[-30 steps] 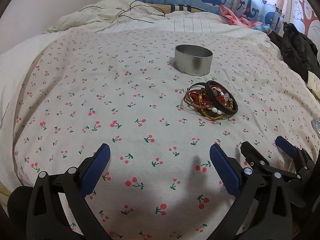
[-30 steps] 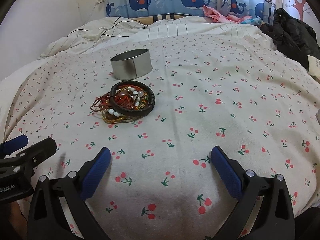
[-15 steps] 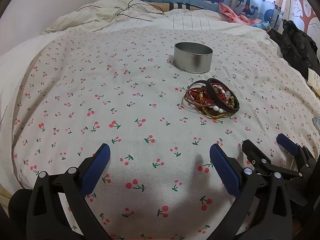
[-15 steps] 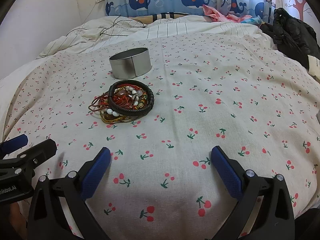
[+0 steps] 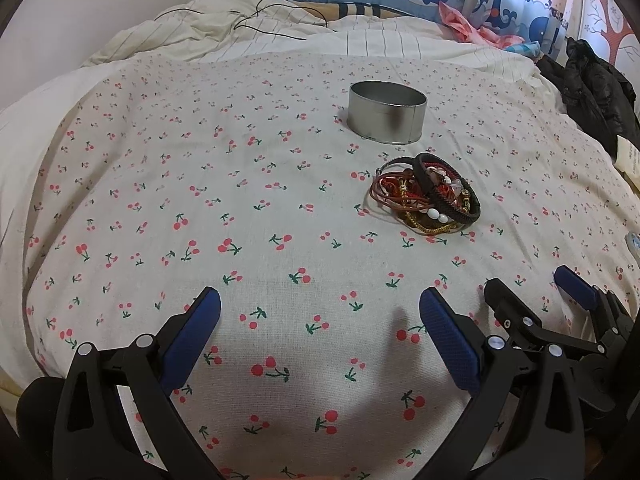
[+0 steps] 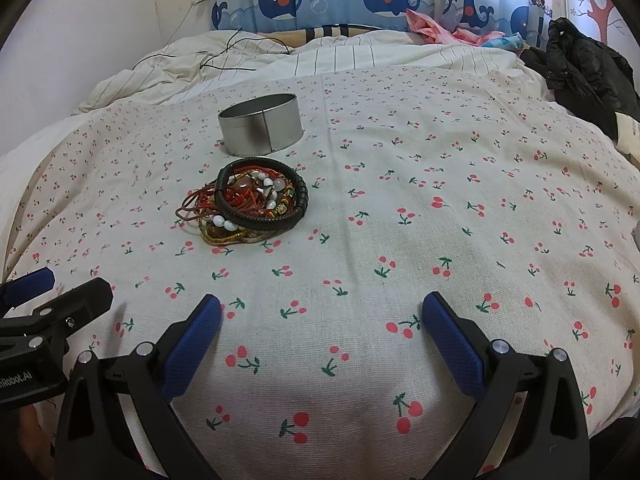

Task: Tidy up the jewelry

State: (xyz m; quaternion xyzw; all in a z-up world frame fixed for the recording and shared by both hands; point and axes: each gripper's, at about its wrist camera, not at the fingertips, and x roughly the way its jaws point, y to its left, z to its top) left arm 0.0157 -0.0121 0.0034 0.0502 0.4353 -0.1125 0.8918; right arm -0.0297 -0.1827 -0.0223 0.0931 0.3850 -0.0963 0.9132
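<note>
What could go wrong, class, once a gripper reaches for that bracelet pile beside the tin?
1. The bracelets lie tangled in one heap, cords looped through beads, so a pinch may lift several at once or drag the pile.
2. The round metal tin sits on soft bedding and looks tilted; a nudge could tip or shift it.
3. The open left gripper and right gripper sit close together and might collide.

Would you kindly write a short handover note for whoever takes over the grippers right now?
Left gripper: open, holding nothing, low over the cherry-print bedspread.
Right gripper: open, holding nothing, beside the left one.
Pile of bracelets: tangled on the bedspread, just in front of the round metal tin, apart from it.
Done: nothing visible; what shows of the tin's inside looks bare.
Left: every bracelet remains to be sorted, probably into the tin.
</note>
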